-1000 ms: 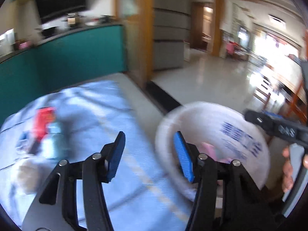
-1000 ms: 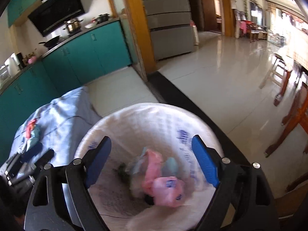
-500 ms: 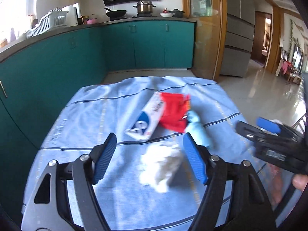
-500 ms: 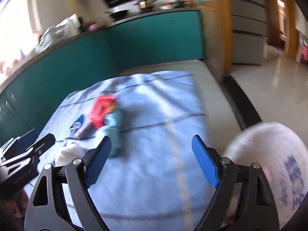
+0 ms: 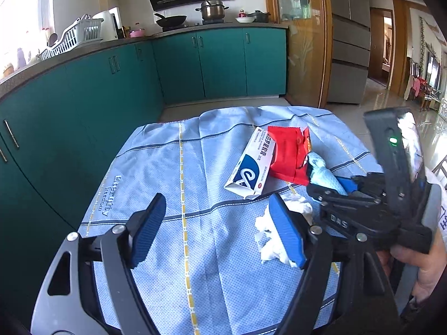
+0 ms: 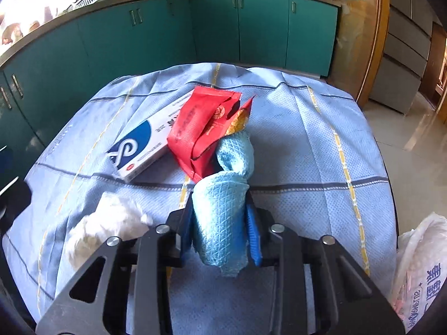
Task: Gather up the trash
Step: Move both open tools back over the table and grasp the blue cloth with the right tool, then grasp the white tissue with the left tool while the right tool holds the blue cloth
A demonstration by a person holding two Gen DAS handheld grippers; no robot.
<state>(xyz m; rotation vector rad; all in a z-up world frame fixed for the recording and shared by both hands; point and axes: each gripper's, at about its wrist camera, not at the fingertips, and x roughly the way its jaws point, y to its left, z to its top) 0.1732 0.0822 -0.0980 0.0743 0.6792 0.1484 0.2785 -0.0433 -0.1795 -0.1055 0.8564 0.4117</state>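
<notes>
On the blue tablecloth (image 6: 321, 139) lie a white-and-blue medicine box (image 6: 139, 145), a red packet (image 6: 204, 128), a rolled light-blue cloth (image 6: 234, 153) and a crumpled white tissue (image 6: 106, 226). My right gripper (image 6: 220, 209) has its jaws closing, with the pads pressed on the near end of the blue cloth. The left wrist view shows the box (image 5: 251, 164), red packet (image 5: 290, 153), cloth (image 5: 324, 173) and right gripper (image 5: 329, 187). My left gripper (image 5: 216, 203) hangs above the tablecloth, its jaws opening with nothing between them. The tissue (image 5: 268, 240) lies just outside its right finger.
A white plastic trash bag (image 6: 416, 265) with blue print sits off the table's right edge. Teal kitchen cabinets (image 5: 111, 89) curve around the table at the left and back. A tiled floor and a steel fridge (image 5: 349, 42) lie to the right.
Both grippers swung from the white trash bag over to the table. The right gripper came down and closed on the blue cloth. The left jaws widened and neared the tissue.
</notes>
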